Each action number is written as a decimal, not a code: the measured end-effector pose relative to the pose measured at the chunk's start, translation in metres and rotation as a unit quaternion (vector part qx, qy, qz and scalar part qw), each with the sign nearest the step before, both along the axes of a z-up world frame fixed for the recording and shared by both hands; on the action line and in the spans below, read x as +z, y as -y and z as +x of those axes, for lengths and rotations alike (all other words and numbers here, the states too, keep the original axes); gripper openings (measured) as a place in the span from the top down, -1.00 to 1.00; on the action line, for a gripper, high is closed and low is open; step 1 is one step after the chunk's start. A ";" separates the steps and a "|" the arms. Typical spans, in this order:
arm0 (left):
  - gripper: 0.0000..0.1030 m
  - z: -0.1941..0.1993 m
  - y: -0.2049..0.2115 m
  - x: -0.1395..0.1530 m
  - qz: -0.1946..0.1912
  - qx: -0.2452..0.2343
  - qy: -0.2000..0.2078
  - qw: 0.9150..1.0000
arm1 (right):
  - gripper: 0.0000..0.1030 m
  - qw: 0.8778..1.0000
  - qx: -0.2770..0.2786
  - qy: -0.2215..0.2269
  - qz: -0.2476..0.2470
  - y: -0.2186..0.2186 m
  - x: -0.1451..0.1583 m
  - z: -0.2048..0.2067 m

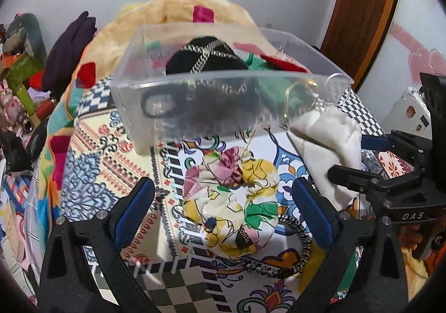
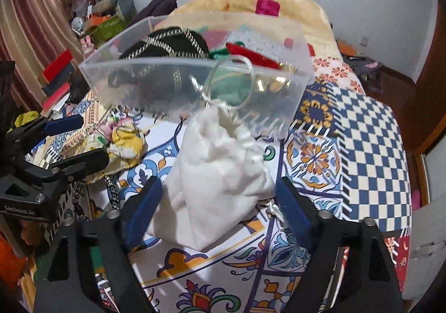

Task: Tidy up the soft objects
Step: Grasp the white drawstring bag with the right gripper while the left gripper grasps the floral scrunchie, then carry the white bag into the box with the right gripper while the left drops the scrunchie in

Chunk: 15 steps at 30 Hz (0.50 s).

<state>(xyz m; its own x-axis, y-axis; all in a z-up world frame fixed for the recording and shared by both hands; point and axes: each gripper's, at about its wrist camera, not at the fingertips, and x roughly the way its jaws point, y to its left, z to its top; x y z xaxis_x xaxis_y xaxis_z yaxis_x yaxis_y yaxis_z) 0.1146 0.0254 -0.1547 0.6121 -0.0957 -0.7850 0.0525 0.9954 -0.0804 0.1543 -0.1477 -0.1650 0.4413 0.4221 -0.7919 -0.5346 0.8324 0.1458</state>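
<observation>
A clear plastic bin stands on the patterned bedspread and holds a black bag with a silver chain, green cloth and red cloth. A floral fabric scrunchie lies in front of the bin, between the fingers of my open left gripper, with a braided black-and-white cord beside it. A white drawstring pouch lies right of it, between the fingers of my open right gripper; its cord leans on the bin. The pouch also shows in the left wrist view.
A yellow blanket is heaped behind the bin. Cluttered shelves and toys stand at the left, a wooden door at the right. The right gripper's body sits close right of the scrunchie.
</observation>
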 end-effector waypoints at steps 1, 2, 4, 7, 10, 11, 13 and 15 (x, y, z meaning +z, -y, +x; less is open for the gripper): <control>-0.93 0.001 -0.001 -0.001 -0.002 0.001 -0.002 1.000 | -0.32 1.000 -0.001 -0.002 0.000 0.000 -0.001 0.000; -0.91 0.002 -0.001 -0.002 -0.003 0.002 -0.003 1.000 | -0.18 1.000 0.000 -0.003 0.001 0.000 -0.002 0.000; -0.74 0.003 0.000 -0.003 -0.006 -0.002 -0.008 1.000 | 0.06 1.000 0.000 -0.004 0.006 0.002 -0.001 -0.001; -0.52 0.010 -0.001 -0.010 -0.019 -0.004 -0.029 0.999 | 0.42 1.000 0.004 -0.005 0.013 0.005 0.001 -0.001; -0.33 0.010 -0.002 -0.008 -0.023 -0.004 -0.026 0.999 | 0.61 1.000 0.008 -0.002 0.019 0.007 0.005 -0.004; -0.27 0.010 -0.002 -0.008 -0.019 -0.001 -0.023 1.000 | 0.65 1.000 0.009 0.001 0.023 0.008 0.007 -0.005; 0.08 0.009 -0.001 -0.007 -0.019 -0.003 -0.021 1.000 | 0.68 0.999 0.011 0.009 0.029 0.010 0.012 -0.007; 0.33 0.008 -0.005 -0.007 -0.019 -0.006 -0.021 1.000 | 0.69 0.999 0.013 0.020 0.036 0.012 0.019 -0.011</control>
